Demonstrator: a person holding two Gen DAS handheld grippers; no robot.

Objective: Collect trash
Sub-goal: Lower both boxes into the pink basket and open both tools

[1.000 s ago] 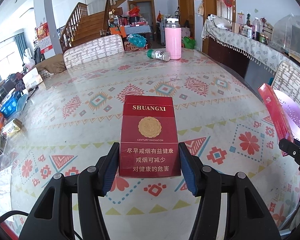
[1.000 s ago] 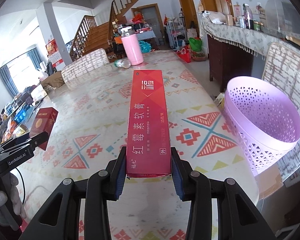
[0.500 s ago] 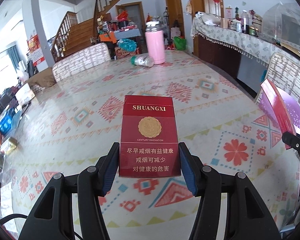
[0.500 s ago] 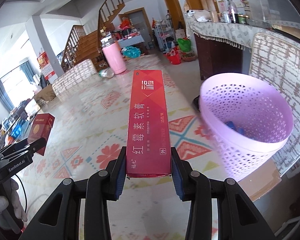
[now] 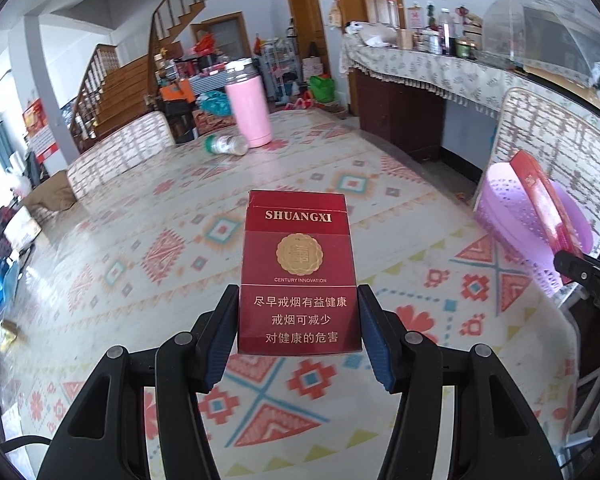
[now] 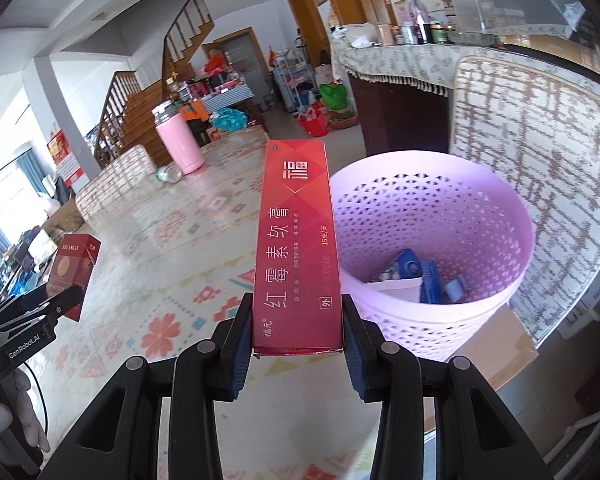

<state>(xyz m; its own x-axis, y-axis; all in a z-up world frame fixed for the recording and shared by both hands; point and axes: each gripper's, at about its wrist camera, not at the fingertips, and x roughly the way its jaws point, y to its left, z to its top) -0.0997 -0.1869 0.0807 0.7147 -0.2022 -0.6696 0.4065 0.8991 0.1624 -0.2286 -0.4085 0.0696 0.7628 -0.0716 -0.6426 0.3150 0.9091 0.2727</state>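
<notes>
Above the patterned counter (image 5: 148, 240), the left tongs (image 5: 299, 320) are clamped on a dark red rectangular cigarette pack (image 5: 298, 276). The right tongs (image 6: 297, 344) are clamped on a long red cardboard ointment box (image 6: 296, 248), held just beside the lilac perforated plastic wastebasket (image 6: 496, 216), which already contains some blue and white packaging (image 6: 412, 280).

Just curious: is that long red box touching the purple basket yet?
Cannot tell: in the right wrist view the long red box overlaps the purple basket rim without showing contact.
</notes>
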